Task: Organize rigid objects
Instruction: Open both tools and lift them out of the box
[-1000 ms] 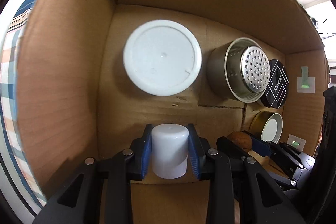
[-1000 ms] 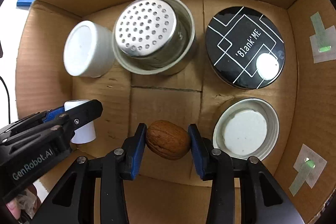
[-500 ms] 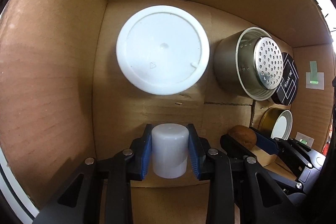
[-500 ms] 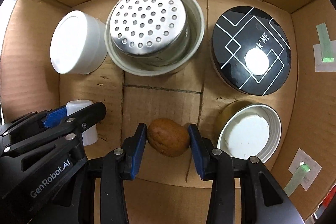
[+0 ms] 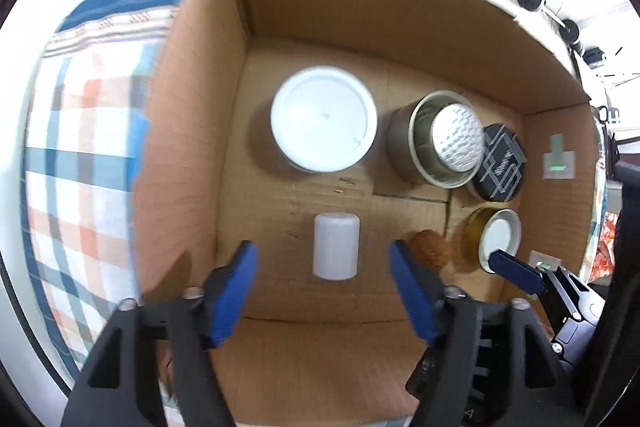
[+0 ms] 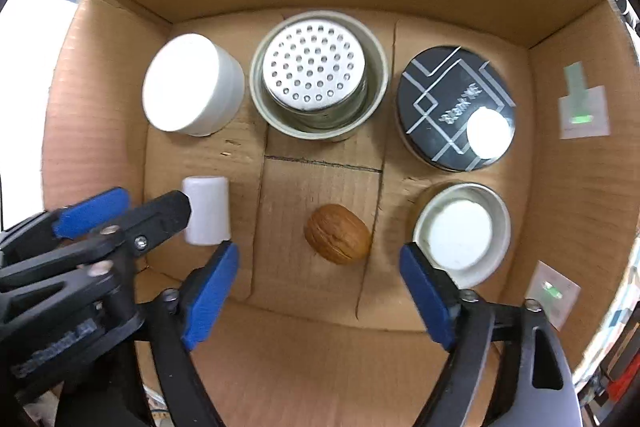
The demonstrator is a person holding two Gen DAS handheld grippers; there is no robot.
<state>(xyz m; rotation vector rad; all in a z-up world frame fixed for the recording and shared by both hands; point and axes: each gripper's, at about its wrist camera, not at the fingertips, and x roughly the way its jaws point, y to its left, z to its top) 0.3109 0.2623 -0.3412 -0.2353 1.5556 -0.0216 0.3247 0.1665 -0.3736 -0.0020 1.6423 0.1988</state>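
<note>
Jaws of the left gripper (image 5: pixel 324 267) just spread wide, blue pads clear of the small white cap (image 5: pixel 335 246) on both sides; nothing gripped. Cap left standing upright on the floor of the cardboard box (image 5: pixel 280 39), in line with the gap between the fingers and apart from each pad.

Same with the right gripper (image 6: pixel 320 267): jaws just opened to a broad gap, holding nothing, with the walnut (image 6: pixel 338 233) lying loose on the box floor between the pads, touching neither.

Seen from the left wrist only: checked cloth (image 5: pixel 80 155) outside the box's left wall, plus part of one blue finger of the other tool reaching in at the lower right (picture smeared by motion, so fine detail lost). Walnut half hidden there behind the left gripper's right pad.

Seen plainly from the right wrist only: walnut whole, and the back row in full, namely white tub (image 6: pixel 192 85), metal tin with perforated strainer (image 6: pixel 318 75) inside it, and black round tin (image 6: pixel 456 107) with white line pattern. In front of the black tin, a jar with a white lid (image 6: pixel 460 231), just beside the right pad.
</note>
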